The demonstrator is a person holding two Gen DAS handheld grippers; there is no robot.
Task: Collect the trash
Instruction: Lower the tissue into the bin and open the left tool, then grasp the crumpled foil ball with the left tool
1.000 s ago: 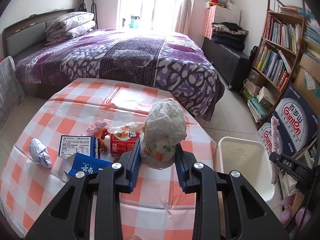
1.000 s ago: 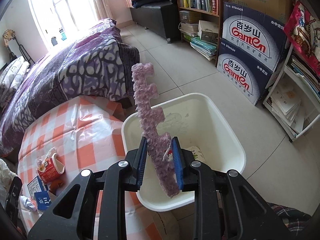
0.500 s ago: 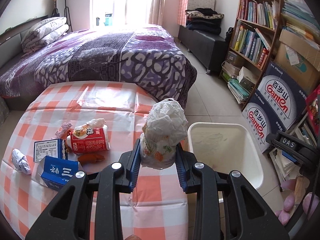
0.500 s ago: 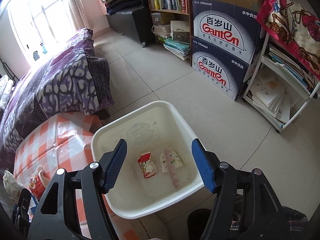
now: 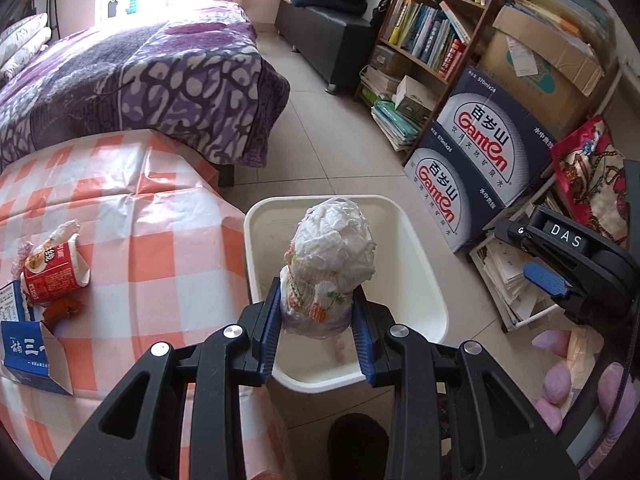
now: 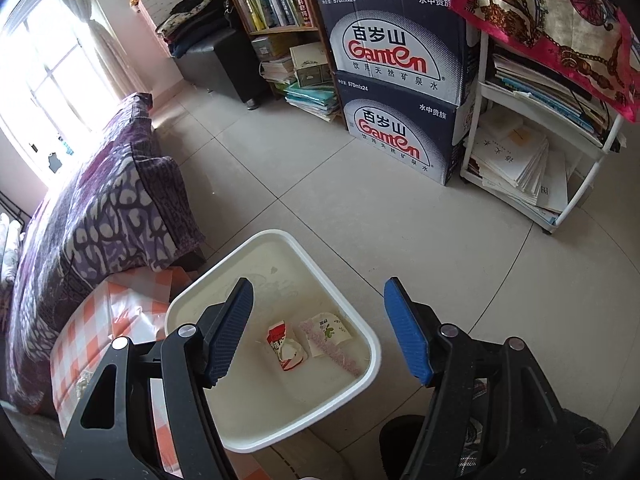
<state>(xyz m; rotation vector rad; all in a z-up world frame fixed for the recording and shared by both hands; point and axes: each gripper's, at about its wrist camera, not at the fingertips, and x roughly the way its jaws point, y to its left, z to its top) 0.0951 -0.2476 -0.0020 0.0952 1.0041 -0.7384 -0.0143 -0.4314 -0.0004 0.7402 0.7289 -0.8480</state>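
Observation:
My left gripper point(image 5: 316, 320) is shut on a crumpled white paper-and-plastic wad point(image 5: 330, 256) and holds it above the white bin point(image 5: 416, 248), which stands on the floor beside the table. My right gripper point(image 6: 320, 328) is open and empty over the bin point(image 6: 372, 344). Inside the bin lie a red-white carton point(image 6: 282, 346), a white wrapper point(image 6: 328, 330) and a pink foam strip point(image 6: 334, 350). The right gripper also shows at the right edge of the left wrist view point(image 5: 560, 264).
The table with an orange-checked cloth point(image 5: 132, 220) carries a red noodle cup point(image 5: 52, 268), a blue carton point(image 5: 28, 356) and an orange scrap point(image 5: 62, 308). A purple bed point(image 5: 140, 72), stacked Ganten boxes point(image 5: 476, 160), a bookshelf point(image 5: 432, 28) and a white rack point(image 6: 552, 128) surround the floor.
My left gripper has swung right with the wad, from over the table to over the bin. My right gripper opened and the pink foam strip dropped into the bin.

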